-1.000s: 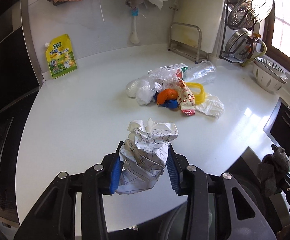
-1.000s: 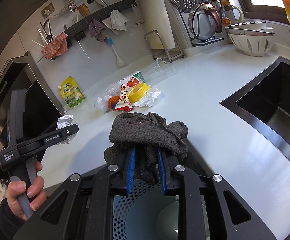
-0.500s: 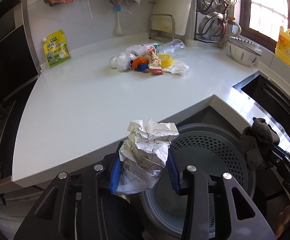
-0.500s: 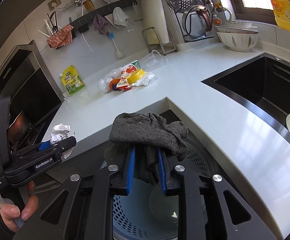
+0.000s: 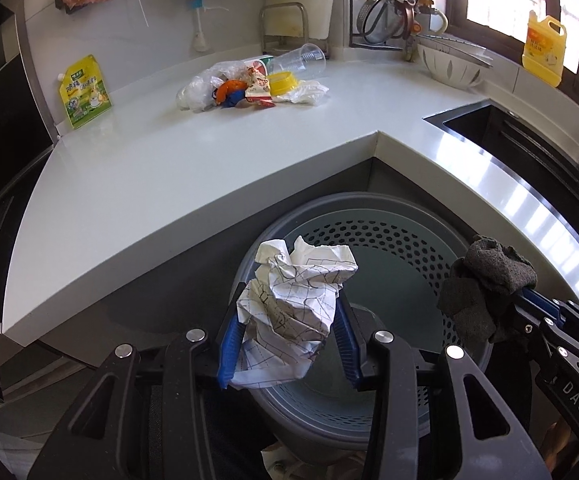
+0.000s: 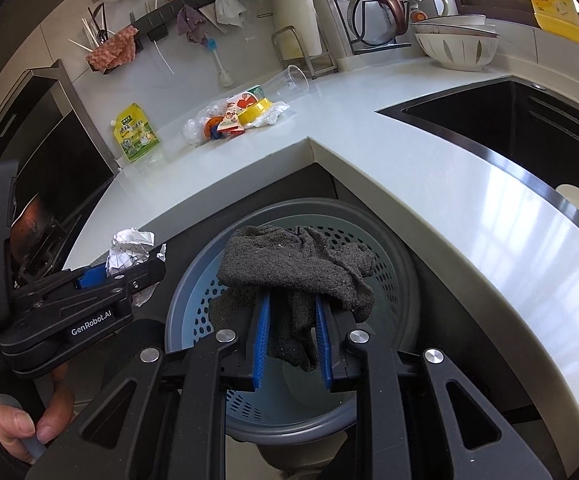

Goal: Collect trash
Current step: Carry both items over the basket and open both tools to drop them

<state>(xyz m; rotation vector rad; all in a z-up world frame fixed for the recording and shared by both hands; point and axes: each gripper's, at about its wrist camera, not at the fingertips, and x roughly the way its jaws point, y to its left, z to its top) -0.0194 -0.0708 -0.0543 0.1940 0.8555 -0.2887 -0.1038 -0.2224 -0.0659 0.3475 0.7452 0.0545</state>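
My left gripper (image 5: 285,320) is shut on a crumpled ball of white checked paper (image 5: 297,292). It hangs over the left inner side of the grey perforated trash bin (image 5: 389,208) below the counter's corner. My right gripper (image 6: 291,312) is shut on a dark grey rag (image 6: 289,256), which droops over both blue pads above the bin's mouth (image 6: 393,264). In the right wrist view the left gripper (image 6: 129,272) with its paper (image 6: 129,246) is just left of the bin, and a hand grips its handle. A pile of wrappers and bags (image 5: 249,84) lies on the white counter.
A clear plastic cup (image 5: 301,58) lies on its side beside the pile, and a yellow-green pouch (image 5: 83,96) leans at the counter's back left. A dark sink (image 5: 529,140) is set into the counter on the right. Behind it stand a white bowl (image 5: 449,66) and a yellow bottle (image 5: 543,50).
Both grippers have drawn back from above the counter and sunk until they hang over the bin. The paper and the rag stay gripped as before.
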